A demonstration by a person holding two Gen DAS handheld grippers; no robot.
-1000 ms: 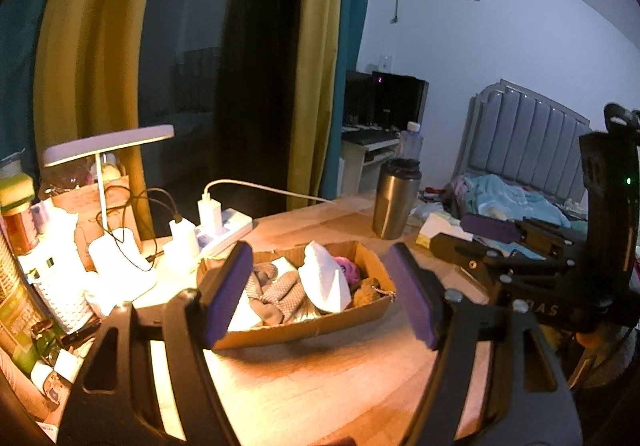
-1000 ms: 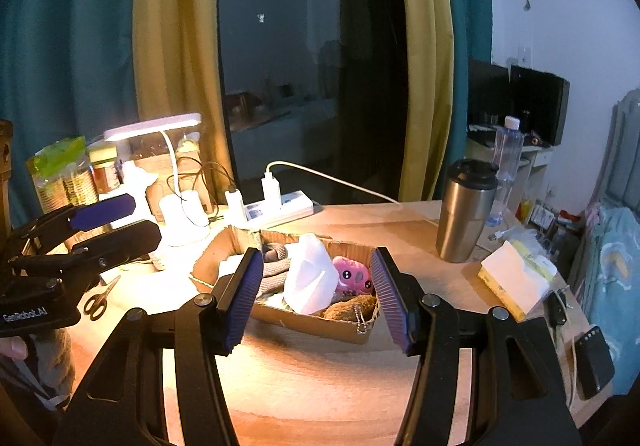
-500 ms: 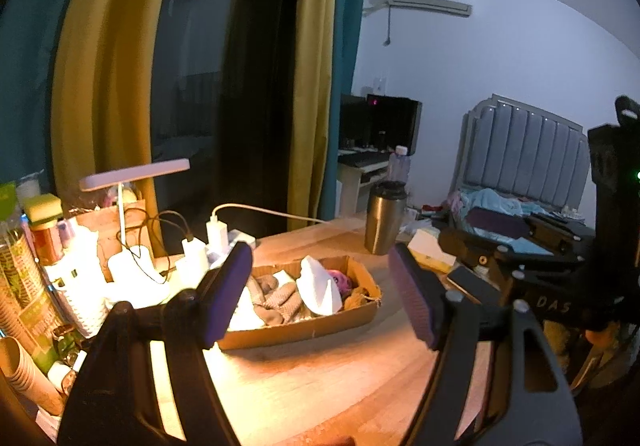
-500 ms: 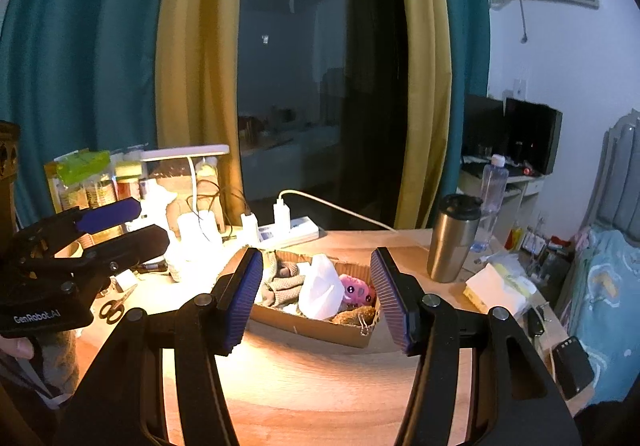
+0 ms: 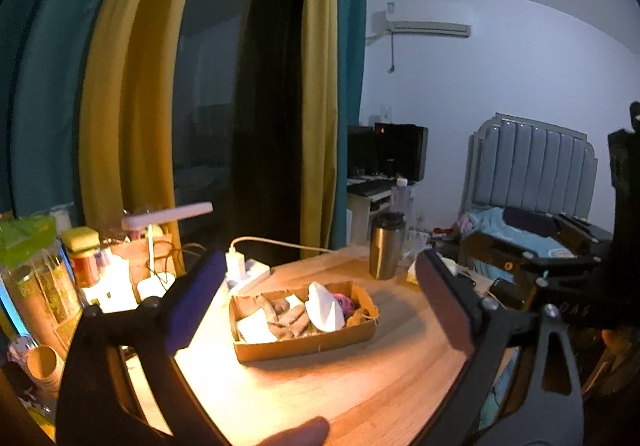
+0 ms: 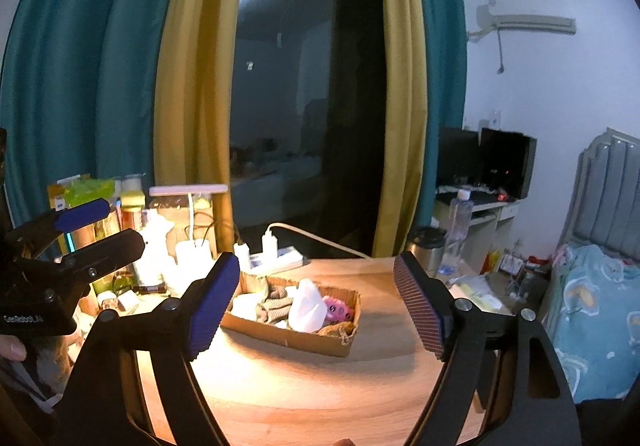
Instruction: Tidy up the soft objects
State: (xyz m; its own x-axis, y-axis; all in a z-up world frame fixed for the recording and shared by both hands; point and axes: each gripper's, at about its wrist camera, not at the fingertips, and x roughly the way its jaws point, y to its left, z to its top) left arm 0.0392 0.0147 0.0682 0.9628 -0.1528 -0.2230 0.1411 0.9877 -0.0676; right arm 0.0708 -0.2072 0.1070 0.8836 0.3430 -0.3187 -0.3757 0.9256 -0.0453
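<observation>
My left tool (image 5: 316, 306) is opening wide with nothing between its blue pads, and my right tool (image 6: 318, 308) is opening too, equally empty. Ahead of both, well beyond the fingertips, the shallow brown cardboard tray (image 5: 304, 344) sits on the lamp-lit wooden tabletop (image 5: 340, 386). Inside it lie grey knitted socks (image 6: 276, 306), a crumpled white cloth (image 6: 306, 306) and a pink plush toy (image 6: 338, 310). A steel travel mug (image 5: 386, 246) stands beyond the tray, off to the right.

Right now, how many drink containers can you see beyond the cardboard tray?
2. A steel travel mug stands on the wooden table's far right corner. A clear plastic water bottle stands just behind it, seemingly on the white desk. Clutter at the table's left may hide more.
</observation>
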